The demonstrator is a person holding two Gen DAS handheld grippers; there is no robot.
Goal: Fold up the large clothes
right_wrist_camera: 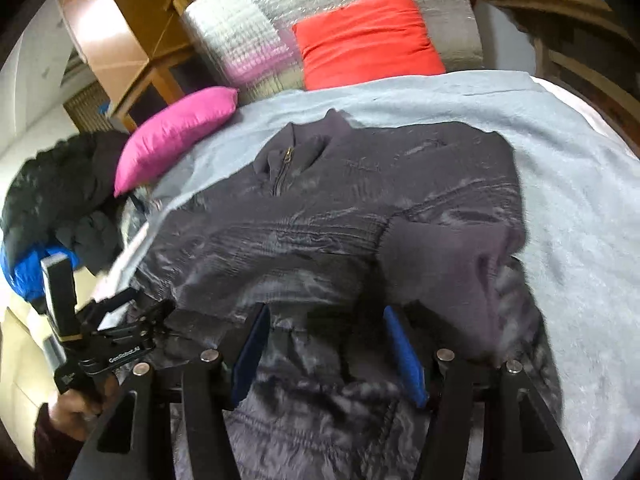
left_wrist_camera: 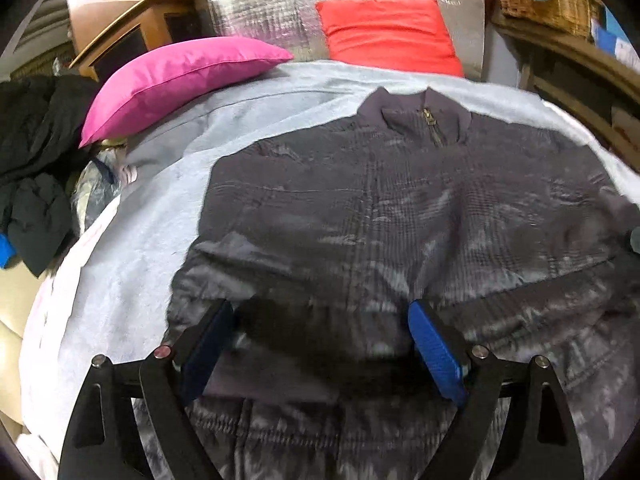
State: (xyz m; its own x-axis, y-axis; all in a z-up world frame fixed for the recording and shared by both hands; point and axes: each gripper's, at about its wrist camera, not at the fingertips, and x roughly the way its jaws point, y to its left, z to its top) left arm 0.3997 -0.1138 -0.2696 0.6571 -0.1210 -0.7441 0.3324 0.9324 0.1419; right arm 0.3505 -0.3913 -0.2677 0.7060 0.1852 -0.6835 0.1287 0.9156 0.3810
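Blur smears the jacket [left_wrist_camera: 380, 208] under both gaping, empty grippers, left [left_wrist_camera: 320, 344] and right [right_wrist_camera: 324, 348].

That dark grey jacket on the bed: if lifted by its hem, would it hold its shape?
Probably not. The jacket lies creased and draped on the blanket, so it likely sags. Its sheen suggests slippery fabric. The folded-in sleeve would probably flop loose.
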